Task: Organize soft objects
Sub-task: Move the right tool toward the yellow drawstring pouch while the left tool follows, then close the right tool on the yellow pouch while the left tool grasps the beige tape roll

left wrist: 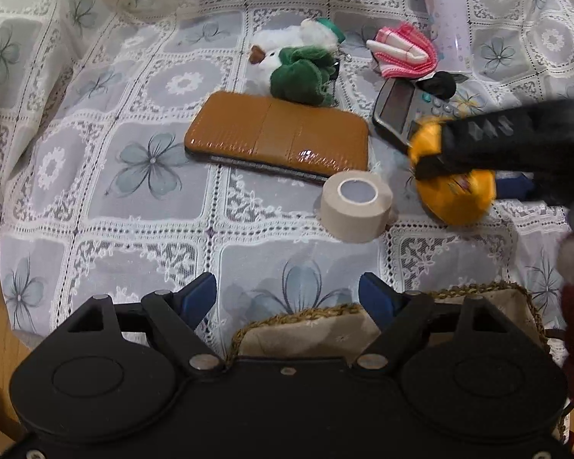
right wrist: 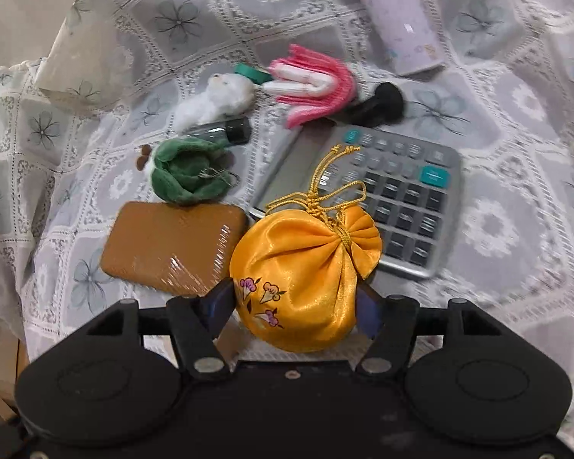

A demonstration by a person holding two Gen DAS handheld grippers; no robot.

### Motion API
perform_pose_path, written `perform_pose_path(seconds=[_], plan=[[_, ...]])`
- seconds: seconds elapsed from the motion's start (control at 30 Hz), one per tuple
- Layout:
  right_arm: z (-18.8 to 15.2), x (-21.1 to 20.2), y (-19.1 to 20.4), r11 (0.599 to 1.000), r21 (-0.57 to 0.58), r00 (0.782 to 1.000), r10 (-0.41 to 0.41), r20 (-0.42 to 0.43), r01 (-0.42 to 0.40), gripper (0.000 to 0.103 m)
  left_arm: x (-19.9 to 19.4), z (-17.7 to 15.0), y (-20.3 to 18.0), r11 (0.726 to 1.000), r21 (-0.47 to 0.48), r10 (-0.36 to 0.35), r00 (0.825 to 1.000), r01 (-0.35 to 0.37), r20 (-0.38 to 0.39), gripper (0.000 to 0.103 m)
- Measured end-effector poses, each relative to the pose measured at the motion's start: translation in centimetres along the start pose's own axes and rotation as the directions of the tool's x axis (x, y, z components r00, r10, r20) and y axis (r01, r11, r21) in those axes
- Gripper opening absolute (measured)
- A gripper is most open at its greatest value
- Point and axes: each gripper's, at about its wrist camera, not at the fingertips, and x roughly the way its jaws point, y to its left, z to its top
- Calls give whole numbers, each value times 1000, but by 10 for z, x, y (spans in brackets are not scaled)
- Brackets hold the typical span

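Observation:
My right gripper is shut on a yellow satin drawstring pouch and holds it above the table, over the calculator's near corner. In the left wrist view the pouch hangs at the right with the right gripper's black fingers around it. My left gripper is open and empty, low over the cloth, above a woven basket. A white and green plush toy and a pink folded cloth lie further back.
On the lace tablecloth lie a brown case, a roll of tape, a grey calculator, a lilac bottle and a small black object.

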Motion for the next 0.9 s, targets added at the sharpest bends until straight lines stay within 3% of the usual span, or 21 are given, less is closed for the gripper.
perform_pose_path(seconds=[0.23,0.47,0.67,0.9], plan=[[-18,-15,-14,996,-38,997,-80,-10,79,66,3,15,-12,998,62,-20,999,17,50,78],[-21,-15,-24,997,-4,997,-78,9,78,67,14,35,-21,994,85,-75,995,69,62,78],[-17,-14,-35,998,46,999,-46,-2,46,68,27,40,-23,994,83,-80,996,76,40,78],[-16,-8,-37,997,72,999,-38,-21,39,73,36,39,-35,984,157,-94,995,87,40,76]])
